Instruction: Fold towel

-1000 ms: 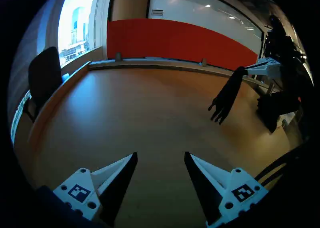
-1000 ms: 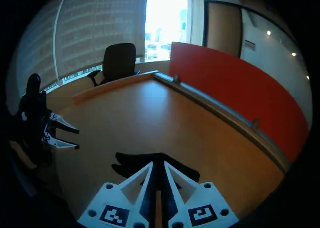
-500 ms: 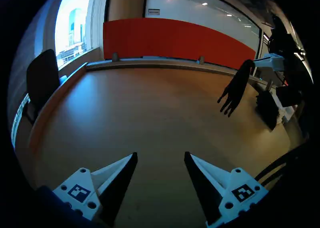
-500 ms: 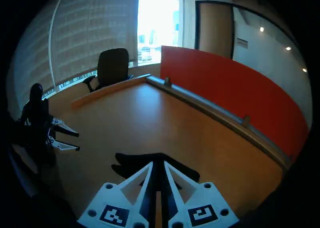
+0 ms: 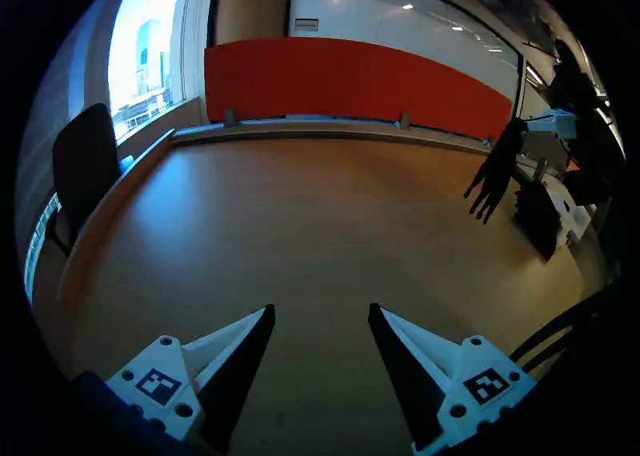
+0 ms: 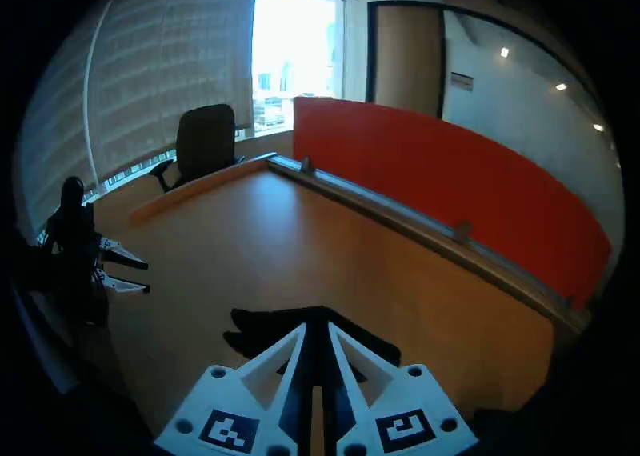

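In the right gripper view my right gripper (image 6: 317,328) is shut on a dark, glove-shaped cloth (image 6: 260,332) that spreads out on both sides of its fingers above the wooden table (image 6: 320,248). The left gripper view has that cloth (image 5: 496,176) hanging limp from the right gripper (image 5: 552,124) at the far right, held up above the table (image 5: 304,208). My left gripper (image 5: 320,308) is open low over the bare wood, with nothing between its fingers. It appears again far off at the left, open (image 6: 128,272), with a hand behind it.
A red partition panel (image 5: 352,80) runs along the table's far edge. A black office chair (image 5: 80,156) stands by the bright window at the left. Dark objects (image 5: 538,216) lie at the table's right end. A black cable (image 5: 560,328) crosses the lower right.
In the left gripper view the right gripper and its hanging cloth have drifted to the right. The right gripper's view has swung, showing more of the red panel. The left gripper stays open.
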Tool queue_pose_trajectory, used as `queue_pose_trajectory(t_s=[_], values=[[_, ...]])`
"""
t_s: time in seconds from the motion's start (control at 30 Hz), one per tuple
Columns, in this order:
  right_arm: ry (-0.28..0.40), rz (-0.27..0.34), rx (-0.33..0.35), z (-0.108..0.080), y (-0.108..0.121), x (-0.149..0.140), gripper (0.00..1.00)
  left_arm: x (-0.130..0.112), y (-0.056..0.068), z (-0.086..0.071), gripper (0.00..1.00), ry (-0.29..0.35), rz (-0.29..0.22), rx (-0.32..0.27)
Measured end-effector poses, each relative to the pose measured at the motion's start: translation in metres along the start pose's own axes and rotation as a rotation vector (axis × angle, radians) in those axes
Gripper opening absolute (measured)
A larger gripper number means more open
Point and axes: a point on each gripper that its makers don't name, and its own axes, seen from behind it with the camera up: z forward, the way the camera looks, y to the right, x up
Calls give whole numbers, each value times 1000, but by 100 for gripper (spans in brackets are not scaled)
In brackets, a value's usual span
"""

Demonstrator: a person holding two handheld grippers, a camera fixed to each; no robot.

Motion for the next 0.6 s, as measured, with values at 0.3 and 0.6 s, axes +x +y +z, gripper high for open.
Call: queue_pose_trajectory(t_s=[0.3,0.6], values=[[-6,11,-28,-18,30,-2,5,0,-3,4,86,0,-3,11],[-16,24,-55,-33,59,-6,5,2,-4,6,86,-4,2,17]])
